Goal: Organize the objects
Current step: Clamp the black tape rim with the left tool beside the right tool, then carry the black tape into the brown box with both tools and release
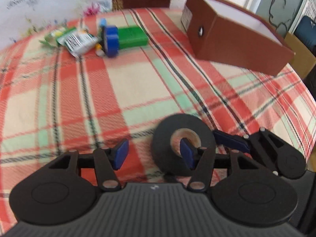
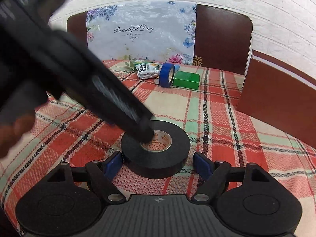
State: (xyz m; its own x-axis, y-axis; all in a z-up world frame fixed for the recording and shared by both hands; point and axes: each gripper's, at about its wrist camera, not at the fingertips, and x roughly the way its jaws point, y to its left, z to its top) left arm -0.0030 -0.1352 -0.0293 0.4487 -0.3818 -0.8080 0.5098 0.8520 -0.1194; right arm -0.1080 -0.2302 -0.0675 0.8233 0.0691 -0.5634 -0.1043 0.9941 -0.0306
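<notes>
A black tape roll (image 2: 156,154) lies flat on the plaid cloth; it also shows in the left wrist view (image 1: 167,138). My left gripper (image 1: 154,156) is open, with its right finger (image 1: 186,156) poked into the roll's core. My right gripper (image 2: 158,165) is open, its blue pads on either side of the roll, apart from it. The right gripper's finger also shows in the left wrist view (image 1: 233,142). At the far side lie a blue tape roll (image 2: 166,75), a green box (image 2: 186,81) and snack packets (image 2: 147,70).
An open brown cardboard box (image 1: 237,37) stands at the right; it also shows in the right wrist view (image 2: 276,96). A floral "Beautiful Day" panel (image 2: 138,33) and a brown board (image 2: 221,37) lean against the white wall behind the table.
</notes>
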